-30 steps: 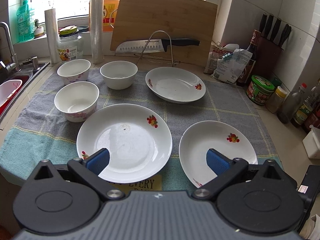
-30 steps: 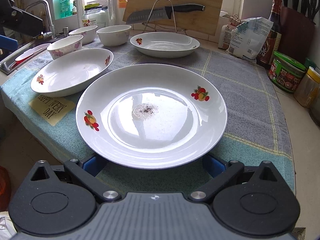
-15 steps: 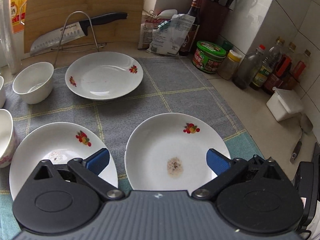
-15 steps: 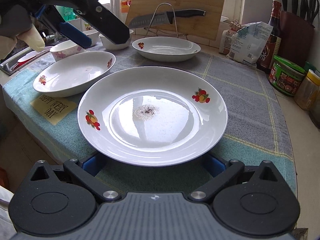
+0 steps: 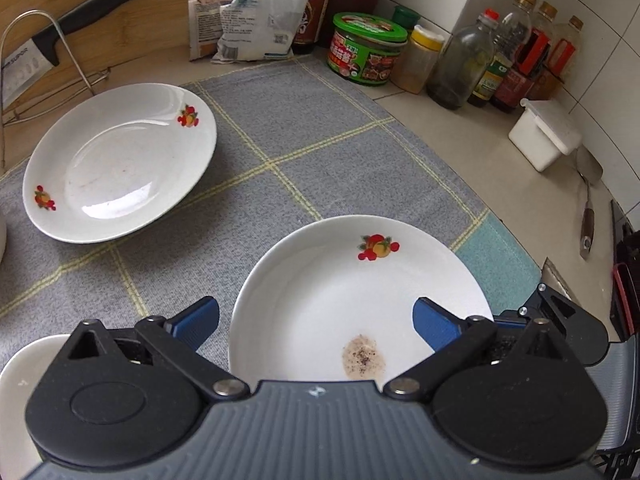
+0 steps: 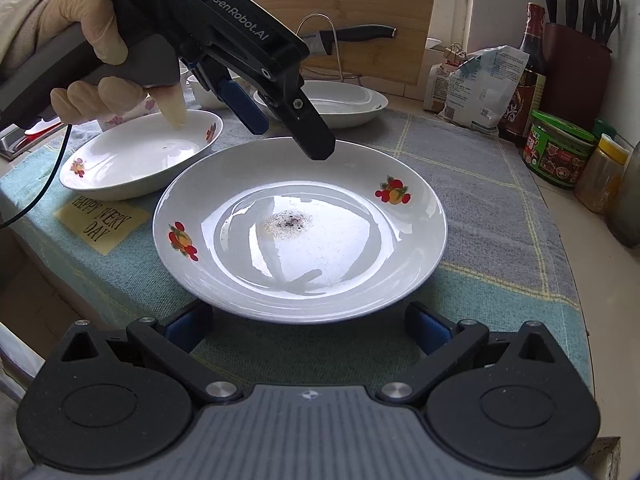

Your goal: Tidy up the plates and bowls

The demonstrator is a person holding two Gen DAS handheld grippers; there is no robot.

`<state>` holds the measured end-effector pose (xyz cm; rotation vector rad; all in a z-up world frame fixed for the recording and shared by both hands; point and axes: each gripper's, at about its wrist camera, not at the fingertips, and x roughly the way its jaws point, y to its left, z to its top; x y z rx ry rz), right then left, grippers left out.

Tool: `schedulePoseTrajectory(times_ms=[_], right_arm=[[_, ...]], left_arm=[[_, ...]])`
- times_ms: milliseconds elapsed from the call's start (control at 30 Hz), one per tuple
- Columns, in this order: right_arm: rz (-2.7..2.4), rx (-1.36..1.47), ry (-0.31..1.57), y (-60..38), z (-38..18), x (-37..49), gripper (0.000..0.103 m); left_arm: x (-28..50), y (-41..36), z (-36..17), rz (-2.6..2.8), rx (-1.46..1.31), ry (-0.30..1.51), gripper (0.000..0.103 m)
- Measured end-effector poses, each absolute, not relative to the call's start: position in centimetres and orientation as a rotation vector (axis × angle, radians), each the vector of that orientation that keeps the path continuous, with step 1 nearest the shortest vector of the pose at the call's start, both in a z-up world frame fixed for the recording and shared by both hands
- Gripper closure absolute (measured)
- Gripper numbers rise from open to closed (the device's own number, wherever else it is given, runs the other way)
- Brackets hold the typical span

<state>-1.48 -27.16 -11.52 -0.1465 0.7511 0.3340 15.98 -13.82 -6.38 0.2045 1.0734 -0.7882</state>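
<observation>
A white plate point(image 5: 360, 280) with fruit prints and a brown stain lies right below my open left gripper point(image 5: 316, 320), one finger to each side of its left half. The right wrist view shows the same plate point(image 6: 300, 232), with the left gripper point(image 6: 280, 128) hovering over its far rim in a gloved hand point(image 6: 100, 52). My right gripper point(image 6: 310, 326) is open at the plate's near rim, holding nothing. A second plate point(image 6: 140, 156) sits to the left, a third plate point(image 5: 120, 160) further back. White bowls point(image 6: 204, 94) are mostly hidden behind the left gripper.
A grey and teal cloth point(image 5: 320, 140) covers the counter. On the right stand a green-lidded jar point(image 5: 368, 52), bottles point(image 5: 500, 60), a white box point(image 5: 544, 136) and a spatula point(image 5: 588, 208). A knife on a wire rack point(image 6: 352, 36), a cutting board and a bag point(image 6: 476, 88) line the back.
My left gripper swung right and forward, from above the left plate and bowls to over the stained plate. The right gripper has barely moved. Both stayed open.
</observation>
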Motion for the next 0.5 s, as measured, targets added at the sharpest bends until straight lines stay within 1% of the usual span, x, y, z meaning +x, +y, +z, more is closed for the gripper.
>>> schedulePoseTrajectory(times_ms=[167,300,500], right_arm=[[0.323,-0.145,0.763,-27.1,-11.4,-1.3,0.000],[0.318,-0.141,0.763,-27.0,-11.4,-1.3,0.000],[0.315,-0.140,0.765,-27.0,-11.4,-1.2,0.000]], left_arm=[[17.2,-14.5,-7.3,-0.832,0.234,1.120,0.001],[17.8,-14.8,-8.2,-0.854,0.224,1.177,0.001],[18.5,-15.0,-8.8,-0.882,0.182,1.214,0.001]])
